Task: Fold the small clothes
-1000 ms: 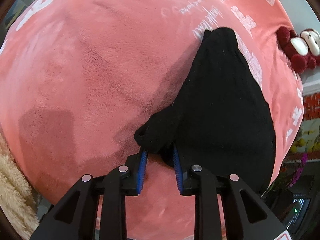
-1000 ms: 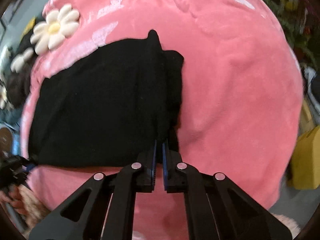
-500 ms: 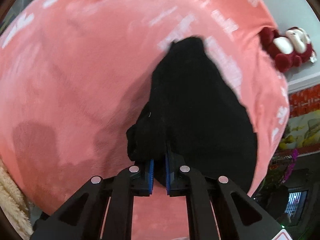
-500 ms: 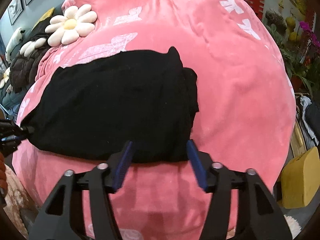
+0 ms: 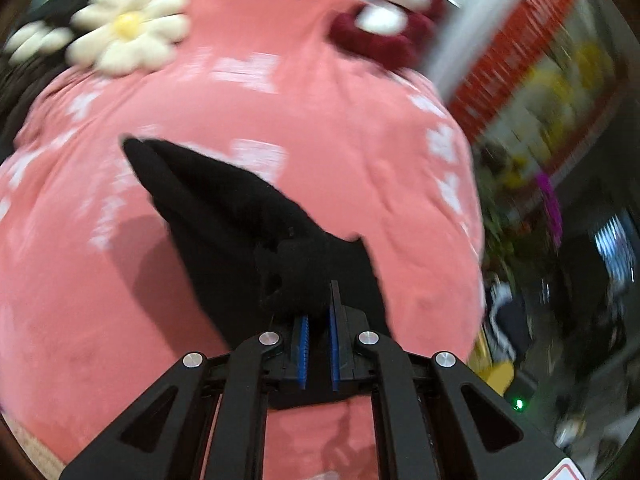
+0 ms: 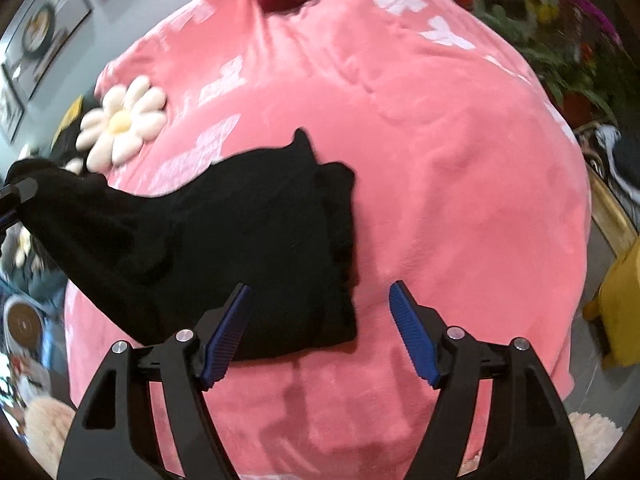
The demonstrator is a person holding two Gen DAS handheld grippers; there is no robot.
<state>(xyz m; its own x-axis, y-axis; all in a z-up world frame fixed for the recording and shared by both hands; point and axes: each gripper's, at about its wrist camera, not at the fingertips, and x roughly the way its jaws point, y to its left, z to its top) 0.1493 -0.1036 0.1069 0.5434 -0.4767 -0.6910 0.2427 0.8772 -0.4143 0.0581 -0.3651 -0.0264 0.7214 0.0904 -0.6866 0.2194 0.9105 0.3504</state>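
Garment, black (image 6: 248, 240), knit, small: lies on a pink plush blanket (image 6: 460, 208) printed with white markings, on the blanket's near half and left of its middle. Right end lies flat in folded layers, with a short tab sticking up at its far edge. Left end is lifted off the blanket and drawn out toward the blanket's left edge.

Left gripper (image 5: 318, 340): jaws clamped on a bunched corner of the black garment (image 5: 240, 216), blue ribbed pads nearly together with cloth pinched between them. From the grip the fabric stretches away in a taut wedge to a point resting on the blanket (image 5: 340, 128). View blurred.

Right gripper (image 6: 320, 330): jaws opening, blue pads spread wide, nothing pressed between them. Hangs above the garment's near right corner; left pad over the black cloth, right pad over bare blanket.

Daisy-shaped plush cushion (image 6: 120, 124), white petals, yellow centre: at the blanket's far left edge, just beyond the lifted end of the garment.

Plush toy, dark red and white (image 5: 392, 20): at the blanket's far edge.

Object, yellow (image 6: 620, 300): beyond the blanket's right edge; kind cannot be told.
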